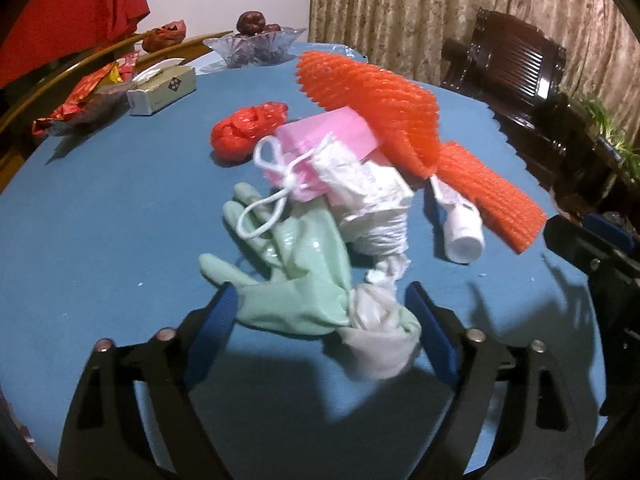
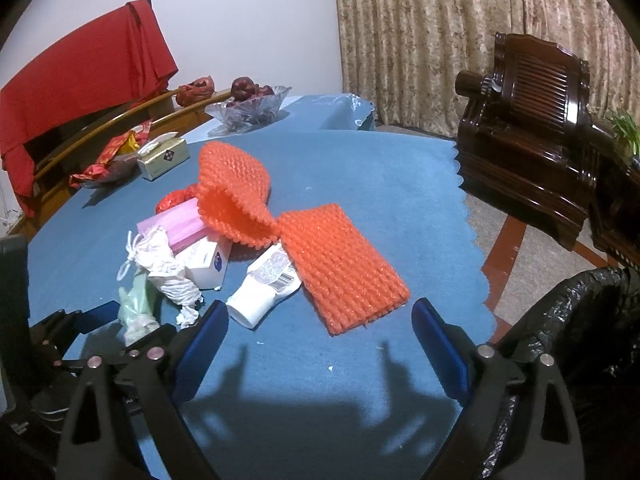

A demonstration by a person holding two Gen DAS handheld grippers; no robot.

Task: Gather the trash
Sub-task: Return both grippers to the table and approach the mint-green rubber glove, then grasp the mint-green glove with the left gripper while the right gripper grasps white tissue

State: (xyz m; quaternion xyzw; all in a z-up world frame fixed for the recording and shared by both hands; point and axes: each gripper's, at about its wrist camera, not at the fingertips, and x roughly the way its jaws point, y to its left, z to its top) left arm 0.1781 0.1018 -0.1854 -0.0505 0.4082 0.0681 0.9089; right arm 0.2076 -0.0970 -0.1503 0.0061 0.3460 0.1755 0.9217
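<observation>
Right wrist view, tube [image 2: 262, 286] barcode label, print unreadable

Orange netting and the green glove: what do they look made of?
Orange netting: probably foam mesh, matte; the ribbed open weave holds a puffy cupped shape. Green glove: likely rubber or latex, smooth and slightly glossy, with highlights on its limp folds. It lies between the left claw's open fingers.

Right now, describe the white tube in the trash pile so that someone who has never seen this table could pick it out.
On the blue tablecloth, find the orange foam netting. The white tube lies against the netting's near left edge, its top end tucked under the netting and its round white cap end toward the cameras. It is the only smooth cylinder; its printed label sets it apart from the white box beside it.
</observation>
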